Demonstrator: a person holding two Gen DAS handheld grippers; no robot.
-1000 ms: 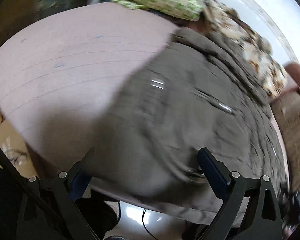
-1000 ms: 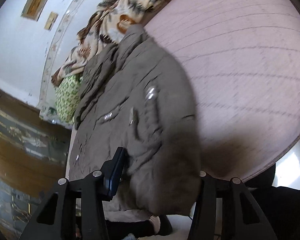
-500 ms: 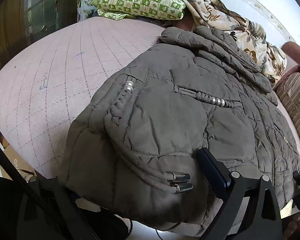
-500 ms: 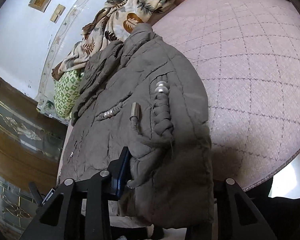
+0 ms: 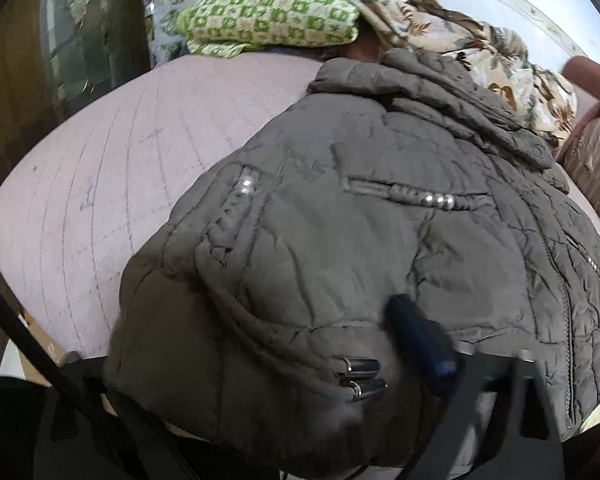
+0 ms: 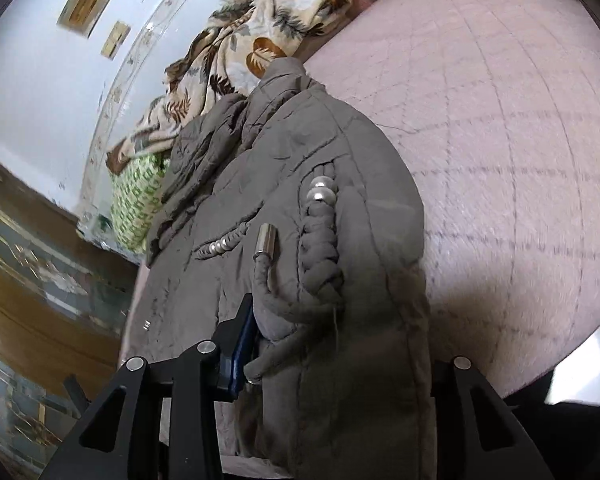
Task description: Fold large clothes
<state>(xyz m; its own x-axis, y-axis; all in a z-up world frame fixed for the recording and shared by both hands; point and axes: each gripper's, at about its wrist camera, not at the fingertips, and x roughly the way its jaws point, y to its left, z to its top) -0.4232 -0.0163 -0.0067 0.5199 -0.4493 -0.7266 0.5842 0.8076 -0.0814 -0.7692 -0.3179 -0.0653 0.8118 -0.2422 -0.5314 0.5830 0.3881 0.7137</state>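
Frames (image 6: pixel 88 2) on right-wrist wall only

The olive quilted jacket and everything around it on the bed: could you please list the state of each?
Olive quilted jacket: folded, lying on pink quilted bedcover.
Left gripper: jaws closing, hem between.
Right gripper: jaws closing, hem between.
Floral blanket: crumpled.
Green checked cushion: lying flat.

Left gripper (image 5: pixel 260 364): one finger buried under the jacket (image 5: pixel 380 240) hem, the other motion-blurred. Right gripper (image 6: pixel 340 364): far finger behind the padding, so grip unclear. Jacket's lower edge overhangs the bed (image 5: pixel 100 184) edge, cut off.
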